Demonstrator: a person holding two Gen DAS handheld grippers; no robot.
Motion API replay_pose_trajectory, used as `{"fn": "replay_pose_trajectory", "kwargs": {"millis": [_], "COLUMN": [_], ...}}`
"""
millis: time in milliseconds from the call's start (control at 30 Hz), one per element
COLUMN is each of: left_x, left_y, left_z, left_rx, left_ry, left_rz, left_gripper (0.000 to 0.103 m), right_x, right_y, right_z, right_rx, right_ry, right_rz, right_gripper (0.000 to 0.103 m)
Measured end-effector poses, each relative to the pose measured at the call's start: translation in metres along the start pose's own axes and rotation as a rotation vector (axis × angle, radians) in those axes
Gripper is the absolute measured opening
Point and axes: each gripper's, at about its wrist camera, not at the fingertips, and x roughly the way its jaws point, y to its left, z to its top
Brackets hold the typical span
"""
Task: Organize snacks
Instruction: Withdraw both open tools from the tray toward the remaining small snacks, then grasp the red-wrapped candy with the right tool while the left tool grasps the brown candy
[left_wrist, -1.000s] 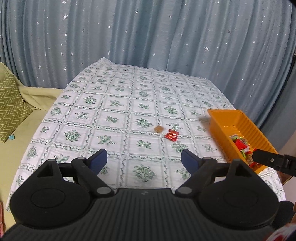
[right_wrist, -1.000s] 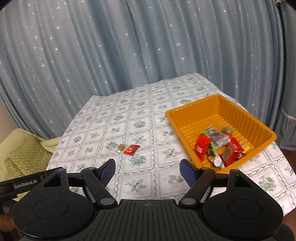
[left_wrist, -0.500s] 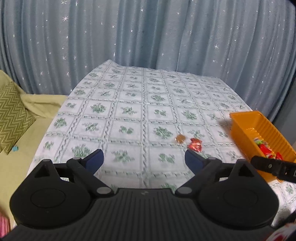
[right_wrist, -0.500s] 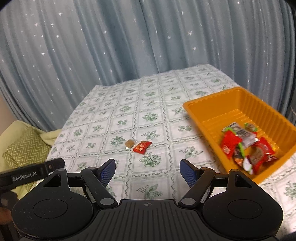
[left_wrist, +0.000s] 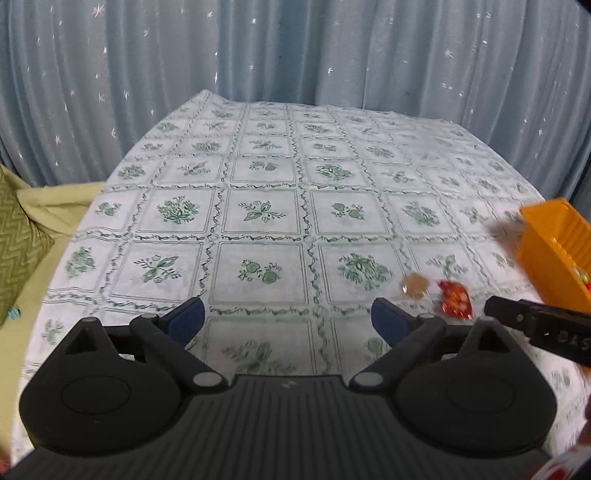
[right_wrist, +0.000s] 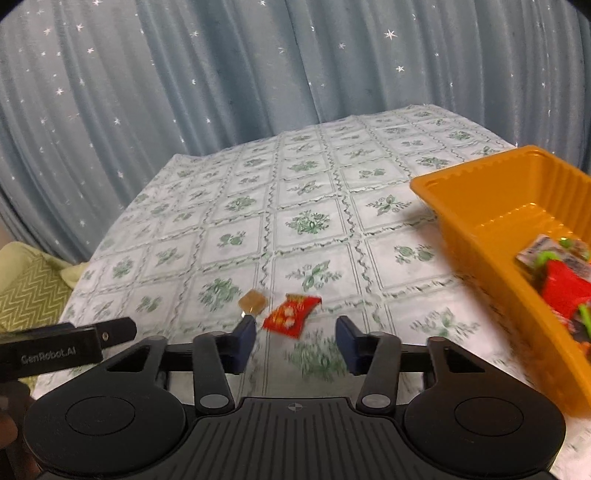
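1. Approaching the red snack packet (right_wrist: 291, 316) is judged the step in hand; it lies on the surface beside a brown candy (right_wrist: 252, 301), outside the orange tray (right_wrist: 476, 184).
2. Right gripper (right_wrist: 295, 338) jaws are held wide; left gripper (left_wrist: 286, 320) likewise, empty.
3. Lowering and closing are required next.

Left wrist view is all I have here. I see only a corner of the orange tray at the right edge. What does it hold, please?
Observer: In the right wrist view, the orange tray holds several wrapped snacks piled at its near end; the far end is bare.
Operator: Is the right gripper aimed at the red packet?
Observer: Yes. The right gripper is open, and the red packet lies just ahead between its fingers.
Operator: And the brown candy?
Observer: The brown candy sits just beyond the gripper's left fingertip, outside the gap.
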Motion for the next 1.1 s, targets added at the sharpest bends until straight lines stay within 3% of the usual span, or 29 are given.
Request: {"fn": "replay_pose_trajectory", "kwargs": {"millis": [367,433,733,933,1000,1100], "left_x": [0.036,0.038,0.045,0.062,0.068,0.073], "left_y": [-0.003,-0.006,-0.043,-0.08,-0.089,-0.095], "left_z": [0.009,0.01,0.013,0.008,0.006,0.003], "left_rx": [-0.01,-0.005,0.126,0.297,0.339,0.368], "left_ry": [0.046,0.046,0.015,0.014,0.018,0.02], "left_rz": [-0.048,-0.056,-0.197,-0.264,-0.274,-0.279], "left_gripper": [0.096,0.096,0.096,0.082,0.072,0.067], "right_x": [0.058,0.06,0.028,0.016,0.015,0.015], "right_y": [0.006,0.007,-0.019,-0.04,-0.041,-0.039], "right_z": [0.008,0.004,0.004,-0.004,-0.008,-0.013], "right_rx": [-0.044,-0.069,-0.112,-0.105,-0.128,-0.181], "right_ry": [0.04,0.04,0.003,0.045,0.047,0.045], "right_rz": [-0.043,-0.049,-0.063,-0.087,-0.092,-0.098], "right_gripper": [0.033,0.028,0.026,0.025,0.025,0.025]}}
